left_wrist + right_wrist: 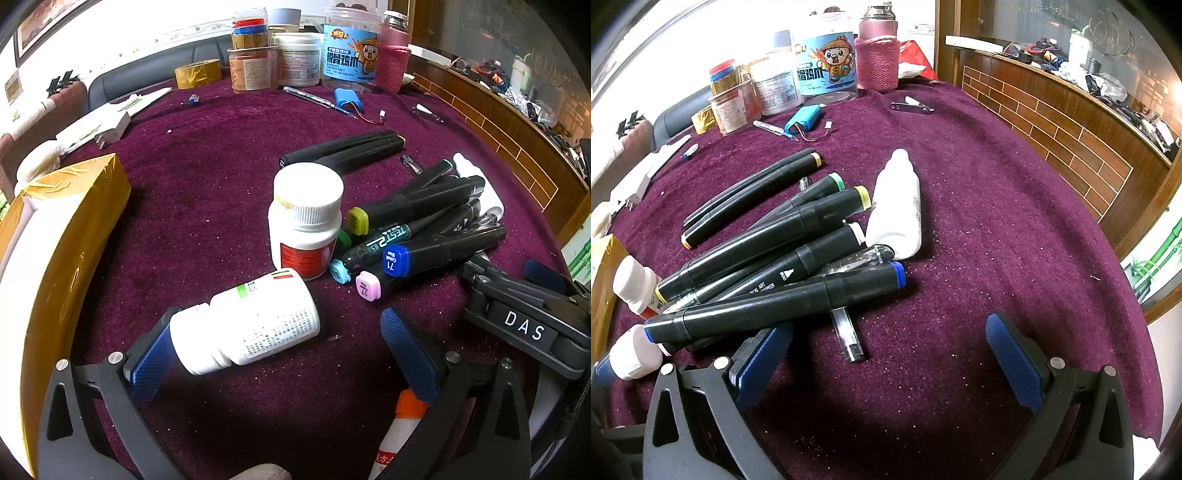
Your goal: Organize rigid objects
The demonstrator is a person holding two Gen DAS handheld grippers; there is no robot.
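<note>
A white pill bottle (247, 328) lies on its side on the purple cloth, its cap end against the left finger of my open left gripper (280, 354). A second white pill bottle (304, 221) stands upright just beyond it. A pile of black markers (417, 229) with coloured caps lies to the right; it also shows in the right wrist view (775, 266). My right gripper (886, 362) is open and empty, its left finger under the near end of the blue-capped marker (768, 306). A white squeeze bottle (897, 210) lies beside the pile.
A yellow-taped box (62, 236) stands at the left. Jars, a tape roll (197, 74) and a pink-sleeved flask (877, 55) line the far edge. A blue battery pack (807, 116), a pen and a nail clipper (912, 107) lie behind. An orange-capped glue stick (399, 424) lies under my left gripper.
</note>
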